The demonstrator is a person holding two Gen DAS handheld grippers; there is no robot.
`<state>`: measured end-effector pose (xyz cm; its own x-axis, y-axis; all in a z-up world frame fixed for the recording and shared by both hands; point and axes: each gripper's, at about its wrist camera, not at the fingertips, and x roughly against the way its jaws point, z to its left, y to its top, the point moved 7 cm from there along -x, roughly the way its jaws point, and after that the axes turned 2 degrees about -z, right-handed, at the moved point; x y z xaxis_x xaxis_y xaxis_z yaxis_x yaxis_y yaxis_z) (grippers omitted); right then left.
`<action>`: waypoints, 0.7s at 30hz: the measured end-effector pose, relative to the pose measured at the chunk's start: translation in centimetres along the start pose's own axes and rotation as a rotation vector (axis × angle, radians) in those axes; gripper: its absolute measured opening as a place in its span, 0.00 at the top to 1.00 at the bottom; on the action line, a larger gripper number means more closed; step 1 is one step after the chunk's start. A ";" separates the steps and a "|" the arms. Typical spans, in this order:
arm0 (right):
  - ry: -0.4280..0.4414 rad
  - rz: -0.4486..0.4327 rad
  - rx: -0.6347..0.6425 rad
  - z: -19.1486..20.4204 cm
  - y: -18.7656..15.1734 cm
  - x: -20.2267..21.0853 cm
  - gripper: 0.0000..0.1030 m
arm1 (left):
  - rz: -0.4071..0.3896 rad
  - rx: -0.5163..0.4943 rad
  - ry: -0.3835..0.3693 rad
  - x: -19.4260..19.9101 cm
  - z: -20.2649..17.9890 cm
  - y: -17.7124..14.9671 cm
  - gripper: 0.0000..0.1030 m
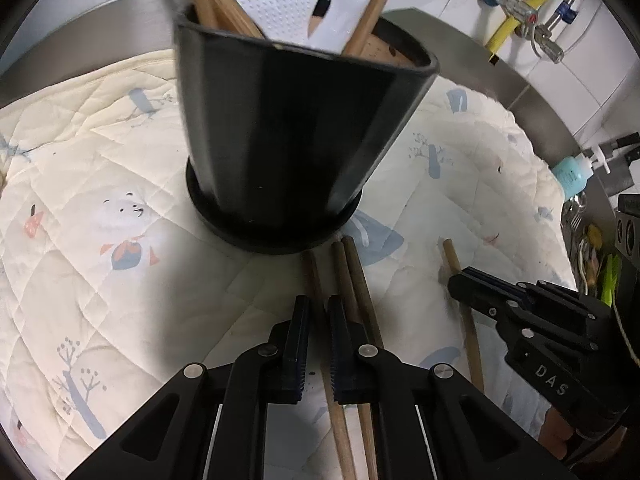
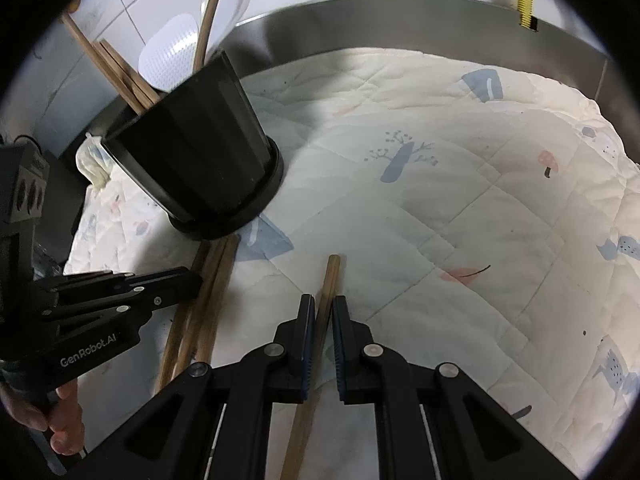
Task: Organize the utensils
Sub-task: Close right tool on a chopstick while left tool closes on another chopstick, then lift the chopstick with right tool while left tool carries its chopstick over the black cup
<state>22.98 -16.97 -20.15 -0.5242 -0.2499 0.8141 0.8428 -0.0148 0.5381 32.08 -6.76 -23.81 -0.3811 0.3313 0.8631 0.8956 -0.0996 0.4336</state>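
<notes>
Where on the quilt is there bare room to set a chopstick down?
Free: the quilted cream cloth right of the black utensil holder, out to the steel rim. Crowded: in front of the holder, where the wooden chopsticks lie beside the left gripper.

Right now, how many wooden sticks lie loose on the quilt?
4: three bunched before the black holder, one between the left gripper fingers; one apart in the right gripper. None looks hidden.

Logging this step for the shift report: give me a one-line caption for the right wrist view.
Right gripper shut on a lone wooden chopstick on the quilted mat, black utensil holder beyond.
</notes>
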 end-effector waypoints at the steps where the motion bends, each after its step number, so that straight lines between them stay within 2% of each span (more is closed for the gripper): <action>1: 0.002 -0.010 0.003 0.1 0.1 0.4 0.89 | -0.012 -0.002 -0.004 0.4 0.0 0.0 0.92; 9: 0.042 -0.131 0.028 0.7 1.8 5.3 0.90 | -0.132 0.003 -0.033 5.8 -0.2 0.8 0.92; 21: 0.060 -0.292 0.111 2.8 2.9 11.8 0.91 | -0.366 0.013 -0.070 17.7 -1.7 2.5 0.93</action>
<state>18.89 -17.30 -8.37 -0.7311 -0.3072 0.6091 0.6375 0.0106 0.7704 27.25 -2.73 -7.02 -0.6606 0.4066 0.6311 0.7058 0.0498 0.7067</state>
